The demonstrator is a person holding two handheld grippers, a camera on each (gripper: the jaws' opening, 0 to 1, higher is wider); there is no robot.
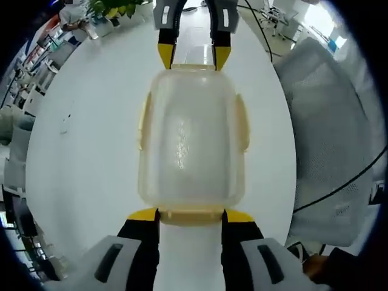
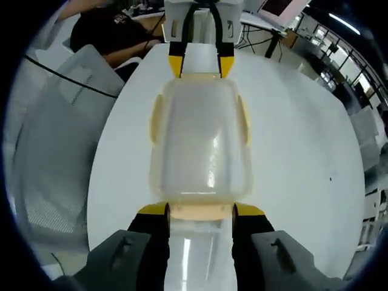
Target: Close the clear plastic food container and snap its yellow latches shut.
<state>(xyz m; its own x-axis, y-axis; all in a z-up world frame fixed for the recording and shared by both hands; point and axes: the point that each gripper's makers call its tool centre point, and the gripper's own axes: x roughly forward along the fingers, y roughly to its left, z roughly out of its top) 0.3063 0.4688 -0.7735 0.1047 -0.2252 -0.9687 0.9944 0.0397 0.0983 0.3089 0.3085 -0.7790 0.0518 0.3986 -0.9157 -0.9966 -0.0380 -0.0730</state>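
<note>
In the left gripper view, the clear plastic food container [image 1: 193, 139] is sitting on the white tabletop [image 1: 85, 151], out in the middle part and away from the edges. Its lid is lying on top of it, and yellow latches are showing along its sides. The left gripper [image 1: 191, 213] is reaching up from the bottom, and its two yellow tips are standing wide apart, one at each end of the near latch [image 1: 191, 214], not squeezing anything. The right gripper [image 1: 194, 57] is coming in from the top, and its yellow tips are also standing apart, right at the far end of the box. A grey mesh chair [image 1: 330, 139] is standing next to the right edge of the tabletop, and green plants [image 1: 115, 7] are showing near the top edge. In the right gripper view, the same box [image 2: 201, 142] is lying on the white top, with its near latch [image 2: 201, 210] sitting between the spread tips of the right gripper [image 2: 201, 210]. The left gripper [image 2: 200, 65] is showing at the far end, tips apart, just touching that end of the box. A grey chair [image 2: 57, 151] is standing by the left edge, and a person in dark clothes [image 2: 112, 33] is sitting past the far edge.
</note>
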